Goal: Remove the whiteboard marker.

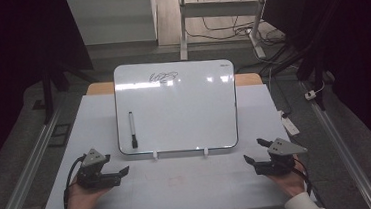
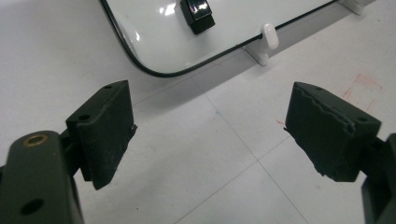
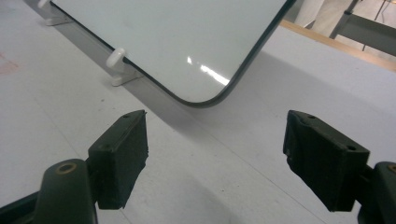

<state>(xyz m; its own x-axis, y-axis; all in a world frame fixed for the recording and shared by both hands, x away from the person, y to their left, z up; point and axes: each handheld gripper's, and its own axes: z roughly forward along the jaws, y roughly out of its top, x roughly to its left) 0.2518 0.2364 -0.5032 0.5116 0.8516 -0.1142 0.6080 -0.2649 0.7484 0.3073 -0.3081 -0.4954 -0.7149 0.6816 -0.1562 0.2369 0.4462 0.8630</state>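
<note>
A whiteboard (image 1: 184, 109) leans back on two white clips (image 1: 155, 155) at the middle of the table, with a black scribble (image 1: 164, 76) near its top edge. A marker (image 1: 132, 129) with a black cap lies on the board's lower left. My left gripper (image 1: 117, 165) rests open near the board's lower left corner (image 2: 140, 65), nothing between its jaws; the marker's cap (image 2: 198, 14) is just beyond it. My right gripper (image 1: 254, 151) stands open by the board's lower right corner (image 3: 205, 100), also empty.
A white sheet (image 1: 180, 185) covers the table, with faint red marks (image 2: 364, 88) on it. Metal rails (image 1: 28, 167) run along both sides. A desk frame (image 1: 216, 12) and cables (image 1: 228, 31) lie on the floor behind.
</note>
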